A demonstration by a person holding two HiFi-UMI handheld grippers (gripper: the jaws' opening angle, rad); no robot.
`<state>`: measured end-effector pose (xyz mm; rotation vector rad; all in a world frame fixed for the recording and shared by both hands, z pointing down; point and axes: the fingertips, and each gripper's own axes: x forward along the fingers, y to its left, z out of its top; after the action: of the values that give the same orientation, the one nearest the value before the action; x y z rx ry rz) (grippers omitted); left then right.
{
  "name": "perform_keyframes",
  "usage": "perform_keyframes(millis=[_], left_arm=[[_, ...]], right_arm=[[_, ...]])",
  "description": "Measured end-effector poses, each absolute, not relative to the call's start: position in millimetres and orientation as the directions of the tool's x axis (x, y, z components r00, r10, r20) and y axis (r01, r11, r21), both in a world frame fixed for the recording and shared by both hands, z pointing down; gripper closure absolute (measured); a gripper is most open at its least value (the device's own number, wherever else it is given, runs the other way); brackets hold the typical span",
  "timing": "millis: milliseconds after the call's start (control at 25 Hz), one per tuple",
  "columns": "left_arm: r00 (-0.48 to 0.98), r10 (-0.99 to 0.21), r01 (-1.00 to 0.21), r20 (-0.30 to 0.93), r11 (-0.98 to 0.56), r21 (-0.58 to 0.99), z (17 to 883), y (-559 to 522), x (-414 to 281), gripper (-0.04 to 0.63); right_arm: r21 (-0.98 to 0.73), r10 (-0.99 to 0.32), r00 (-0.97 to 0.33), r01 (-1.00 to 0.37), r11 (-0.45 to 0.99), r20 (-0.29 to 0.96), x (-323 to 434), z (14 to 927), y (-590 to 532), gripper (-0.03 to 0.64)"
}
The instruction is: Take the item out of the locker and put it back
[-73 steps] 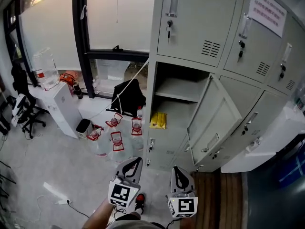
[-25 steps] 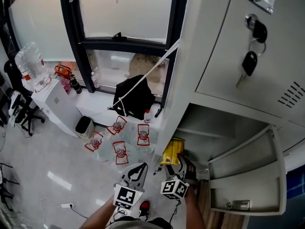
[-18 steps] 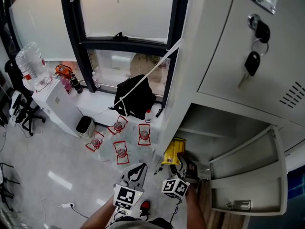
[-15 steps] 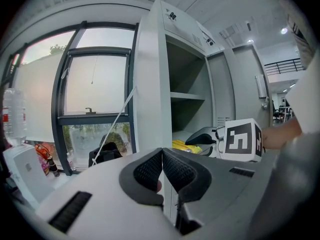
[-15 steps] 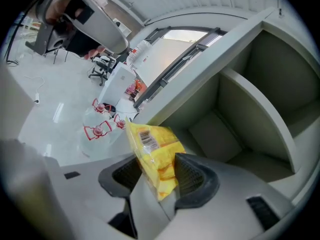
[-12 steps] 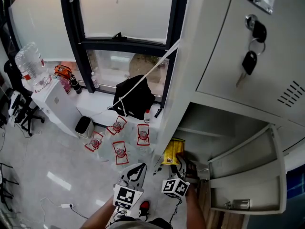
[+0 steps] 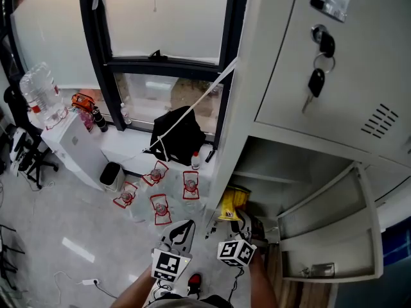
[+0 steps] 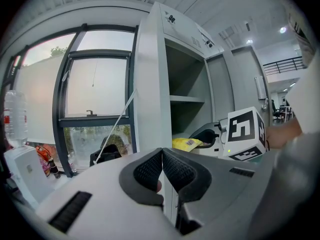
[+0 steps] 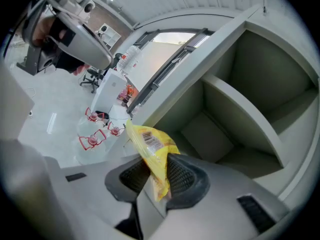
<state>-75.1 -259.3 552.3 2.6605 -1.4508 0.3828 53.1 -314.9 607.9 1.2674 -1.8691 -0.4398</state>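
A yellow packet (image 9: 150, 144) with a barcode sticks up between the pads of my right gripper (image 9: 156, 171), which has just been closing and now presses on it. In the head view the yellow packet (image 7: 232, 202) lies at the front edge of the open locker compartment (image 7: 289, 172), with the right gripper (image 7: 244, 219) reaching in beside it. My left gripper (image 7: 183, 227) hangs outside the locker, to the left. Its jaws (image 8: 162, 156) are shut with nothing between them. From the left gripper view the packet (image 8: 187, 143) shows beyond the locker's side wall.
The compartment's door (image 7: 321, 236) swings open to the right. Keys (image 7: 318, 63) hang from the locker door above. On the floor to the left stand several water jugs (image 7: 157, 201) with red handles, a black bag (image 7: 180, 133), a small bin (image 7: 112, 172) and a white cabinet (image 7: 77, 140).
Since the earliest frame I have come close to the locker and the right gripper has reached into the compartment. Over the last second it has stayed by the packet; the left gripper has not moved.
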Motion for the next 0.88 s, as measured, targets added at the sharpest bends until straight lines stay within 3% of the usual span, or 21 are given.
perform_keyframes(millis=[480, 880], left_arm=[[0.541, -0.819, -0.827, 0.189, -0.559, -0.054, 524, -254, -68, 0.574], [0.583, -0.801, -0.801, 0.136, -0.594, -0.068, 498, -232, -47, 0.574]], right_arm=[[0.437, -0.957, -0.180, -0.859, 0.266, 0.229, 76, 518, -281, 0.522], [0.207, -0.983, -0.161, -0.963, 0.175, 0.083, 100, 476, -226, 0.523]])
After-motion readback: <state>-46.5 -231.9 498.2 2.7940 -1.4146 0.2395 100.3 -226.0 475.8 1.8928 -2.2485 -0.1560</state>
